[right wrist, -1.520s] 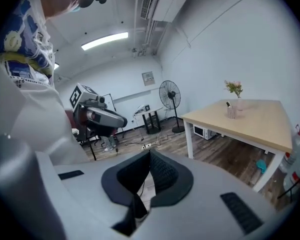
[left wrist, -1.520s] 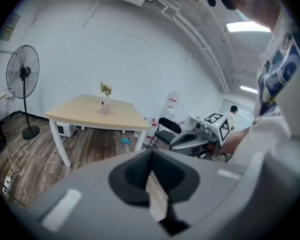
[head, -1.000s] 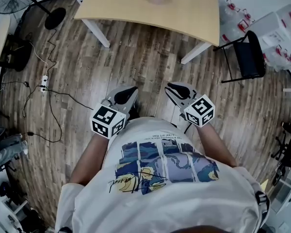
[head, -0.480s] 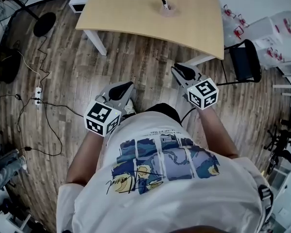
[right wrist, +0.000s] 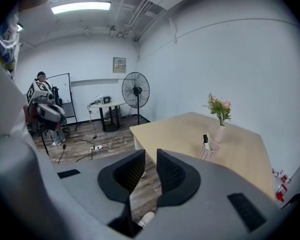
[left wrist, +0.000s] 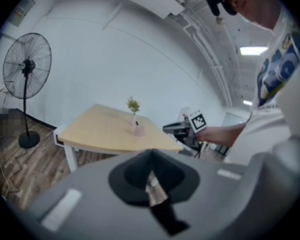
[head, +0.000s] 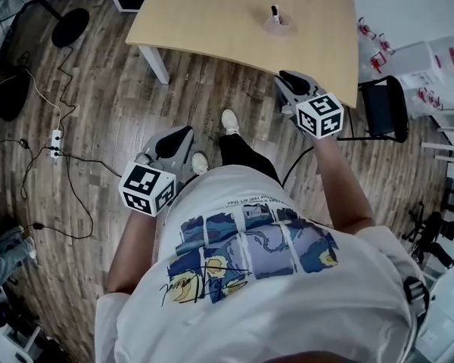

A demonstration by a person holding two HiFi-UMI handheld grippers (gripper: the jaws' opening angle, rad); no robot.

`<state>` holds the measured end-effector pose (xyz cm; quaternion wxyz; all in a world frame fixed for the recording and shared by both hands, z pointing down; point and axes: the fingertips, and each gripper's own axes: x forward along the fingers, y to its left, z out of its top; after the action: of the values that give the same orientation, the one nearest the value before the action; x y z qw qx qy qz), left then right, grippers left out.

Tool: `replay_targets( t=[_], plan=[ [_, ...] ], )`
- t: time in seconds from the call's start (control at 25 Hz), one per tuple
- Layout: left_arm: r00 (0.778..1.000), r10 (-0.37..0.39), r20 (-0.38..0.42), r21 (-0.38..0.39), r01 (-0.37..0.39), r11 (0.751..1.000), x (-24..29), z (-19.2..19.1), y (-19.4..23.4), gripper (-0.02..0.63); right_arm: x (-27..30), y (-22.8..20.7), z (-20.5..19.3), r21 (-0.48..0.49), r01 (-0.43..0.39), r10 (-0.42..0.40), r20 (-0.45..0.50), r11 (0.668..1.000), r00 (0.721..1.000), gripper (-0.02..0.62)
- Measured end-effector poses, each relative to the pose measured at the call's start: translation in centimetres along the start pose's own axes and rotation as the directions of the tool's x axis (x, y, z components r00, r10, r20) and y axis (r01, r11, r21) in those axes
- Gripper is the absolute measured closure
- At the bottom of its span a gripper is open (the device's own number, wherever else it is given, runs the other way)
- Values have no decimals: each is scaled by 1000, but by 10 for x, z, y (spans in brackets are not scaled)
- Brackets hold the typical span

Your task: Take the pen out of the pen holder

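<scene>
Pen, likely light and stiff, in pen holder: grip exposed top. Right gripper narrowly parted, left gripper closed; both empty.

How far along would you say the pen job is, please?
Nothing looks done: the pen stands in the pen holder on the table. In hand is the approach only: the right gripper, jaws apart and empty, is near the table's edge; the left gripper, jaws together, hangs back. Remaining: reach, grip the pen, lift it out.
</scene>
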<state>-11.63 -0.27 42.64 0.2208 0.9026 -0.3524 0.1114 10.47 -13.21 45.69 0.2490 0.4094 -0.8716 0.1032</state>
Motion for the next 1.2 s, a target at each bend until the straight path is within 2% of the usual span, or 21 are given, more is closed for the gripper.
replay_targets(
  t=[0.28, 0.56, 0.72, 0.96, 1.2],
  plan=[
    [995, 96, 4, -20, -96, 995, 29, 33, 42, 597, 57, -71, 14, -15, -17, 17, -19, 1000, 1000, 530],
    [992, 129, -2, -4, -129, 992, 89, 77, 63, 597, 118, -155, 20, -18, -17, 16, -45, 1000, 999, 512],
    [989, 147, -10, 7, -147, 989, 121, 96, 70, 597, 145, -193, 16, -8, 20, -21, -66, 1000, 998, 502],
    [985, 171, -31, 19, -170, 985, 155, 113, 79, 597, 185, -215, 0, 23, 41, -38, -119, 999, 992, 459],
    [978, 204, -48, 10, -204, 979, 168, 119, 86, 597, 201, -229, -3, 3, 53, -52, -125, 999, 991, 454]
  ],
)
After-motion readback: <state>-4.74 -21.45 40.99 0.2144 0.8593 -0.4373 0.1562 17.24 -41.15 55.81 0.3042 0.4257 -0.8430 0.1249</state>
